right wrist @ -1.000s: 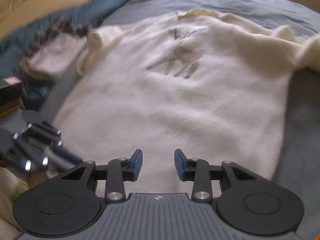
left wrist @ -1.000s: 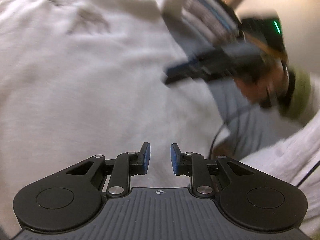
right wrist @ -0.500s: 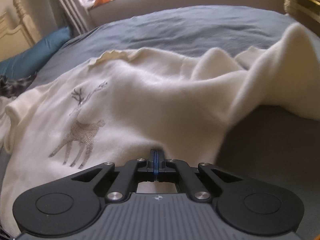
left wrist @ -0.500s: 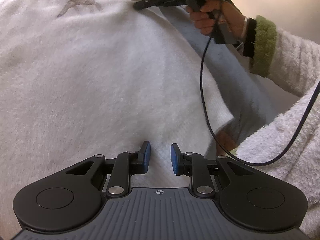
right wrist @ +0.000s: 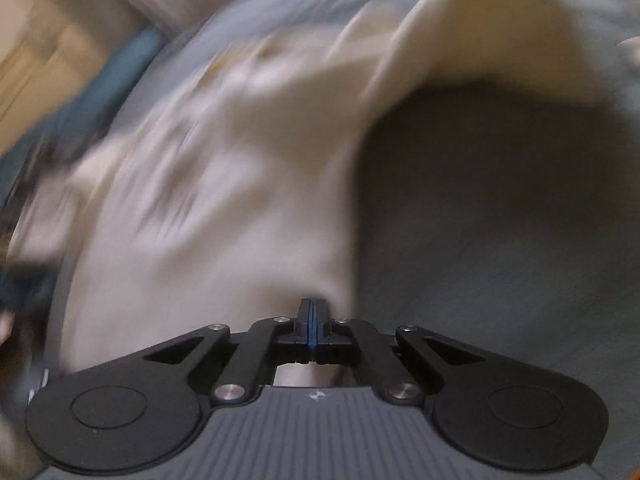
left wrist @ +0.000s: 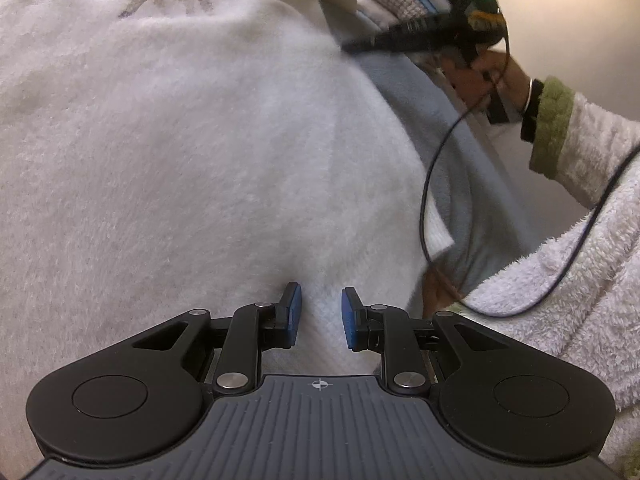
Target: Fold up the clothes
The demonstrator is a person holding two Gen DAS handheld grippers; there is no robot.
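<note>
Left wrist view: left gripper (left wrist: 320,312) with jaws released, blue pads apart, fluffy white fleece sweater (left wrist: 192,152) spread ahead of and between them. Further right of the jaws – grey-blue bedsheet (left wrist: 476,208), a hand (left wrist: 484,76) in a white fuzzy sleeve (left wrist: 584,152) with the right gripper (left wrist: 352,46).

Right wrist view, much blurred: jaws clenched on the sweater's edge (right wrist: 240,184) – cloth rising ahead and left of the pads, bedsheet to the right.

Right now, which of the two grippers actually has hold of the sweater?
The right gripper: its blue pads are pressed shut on the edge of the white sweater. The left gripper is open over the fabric, pinching nothing.
</note>
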